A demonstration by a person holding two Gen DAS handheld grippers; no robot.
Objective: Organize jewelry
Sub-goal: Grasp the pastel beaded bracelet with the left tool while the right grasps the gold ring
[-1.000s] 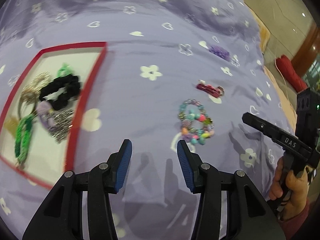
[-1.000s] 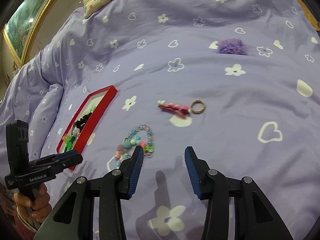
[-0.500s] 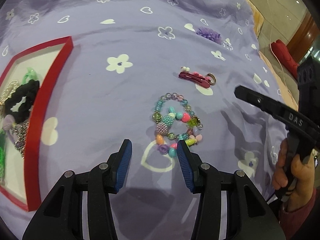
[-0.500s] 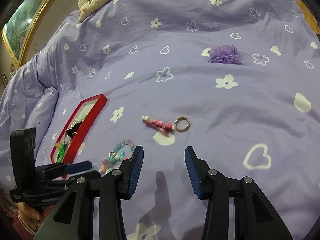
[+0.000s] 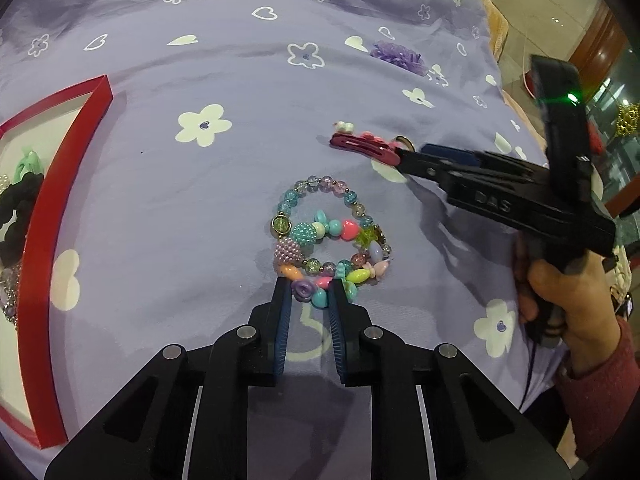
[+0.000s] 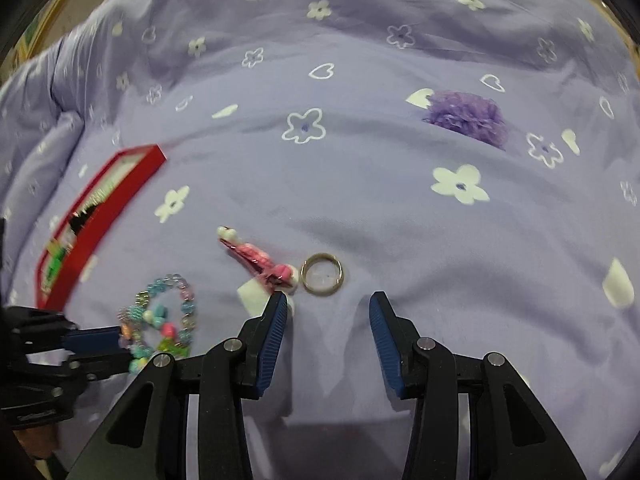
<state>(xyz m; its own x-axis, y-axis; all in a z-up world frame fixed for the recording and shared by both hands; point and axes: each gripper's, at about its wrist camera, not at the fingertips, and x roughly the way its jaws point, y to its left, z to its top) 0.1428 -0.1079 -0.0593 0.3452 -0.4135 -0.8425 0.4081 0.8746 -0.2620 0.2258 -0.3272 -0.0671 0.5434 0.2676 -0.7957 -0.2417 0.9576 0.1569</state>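
Observation:
A colourful beaded bracelet [image 5: 328, 236] lies on the purple bedspread. My left gripper [image 5: 309, 292] is shut on the beads at its near edge. The bracelet also shows in the right wrist view [image 6: 160, 316]. A pink hair clip [image 5: 364, 146] and a metal ring [image 6: 322, 273] lie just beyond it. My right gripper [image 6: 324, 310] is open, its tips just short of the ring, with the clip [image 6: 256, 260] by its left finger. The red-rimmed tray [image 5: 68, 208] at the left holds several hair ties and jewelry pieces.
A purple pom-pom flower [image 6: 468, 116] lies farther back on the bedspread, also in the left wrist view [image 5: 398, 56]. The bed's right edge and the floor [image 5: 560, 4] lie beyond it. The tray also shows at left in the right wrist view [image 6: 100, 208].
My left gripper moved forward to the bracelet and closed on its near beads. My right gripper moved forward and down to the ring and clip, still open.

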